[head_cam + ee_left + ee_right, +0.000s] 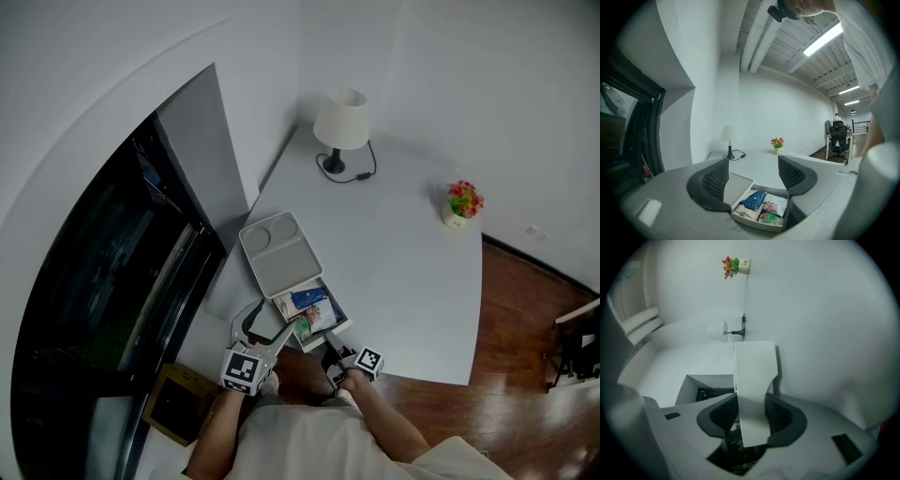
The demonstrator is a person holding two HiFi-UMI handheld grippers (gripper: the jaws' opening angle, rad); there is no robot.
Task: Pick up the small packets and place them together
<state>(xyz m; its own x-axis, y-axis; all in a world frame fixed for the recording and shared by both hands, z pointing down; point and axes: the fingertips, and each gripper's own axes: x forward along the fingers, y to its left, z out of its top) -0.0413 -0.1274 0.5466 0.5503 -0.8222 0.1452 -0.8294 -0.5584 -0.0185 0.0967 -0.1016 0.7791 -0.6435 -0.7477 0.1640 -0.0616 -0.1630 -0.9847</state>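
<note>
Several small packets (764, 206) in the box (756, 224), likely light, soft, slippery, best pinched by an edge; left gripper (753, 172) released nearby, right gripper (752, 416) clenched on box wall.

Pale grey tongs (753, 174), dark dimpled pads (717, 180), black-and-white marker cubes (244, 371), off-white shirt (309, 441)

A lamp (341, 122) and a flowerpot (461, 202) are standing on the white table (412, 291); wooden floor (525, 319) is showing beside it, white walls (469, 84) behind.
</note>
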